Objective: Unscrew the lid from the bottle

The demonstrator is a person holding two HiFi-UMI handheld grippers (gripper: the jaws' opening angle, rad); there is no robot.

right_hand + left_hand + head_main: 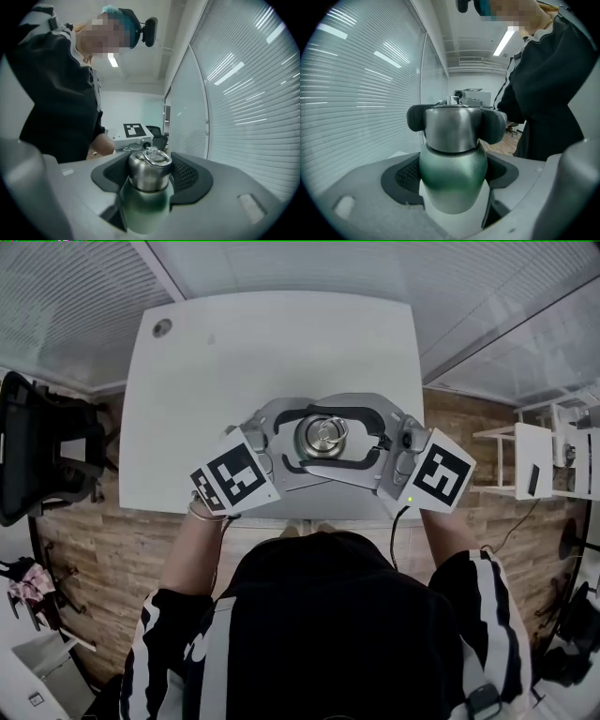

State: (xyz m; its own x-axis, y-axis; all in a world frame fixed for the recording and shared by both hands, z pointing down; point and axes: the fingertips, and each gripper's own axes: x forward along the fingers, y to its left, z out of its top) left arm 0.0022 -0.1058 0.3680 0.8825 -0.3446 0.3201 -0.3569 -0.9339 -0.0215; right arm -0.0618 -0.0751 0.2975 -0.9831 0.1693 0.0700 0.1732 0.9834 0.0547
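**Bottle clamped two ways, lid not yet off**

Above the near edge of the white surface [272, 343], close to my body, my left hand-held gripper [451, 168] is closed on the bottle [143, 206] around its green body. My right hand-held gripper [150, 174] is closed on the steel lid [323, 435], a pad on either side. The lid sits fully down, so I judge the unscrewing is only starting. Next, the right must twist the lid while the left holds the body steady.
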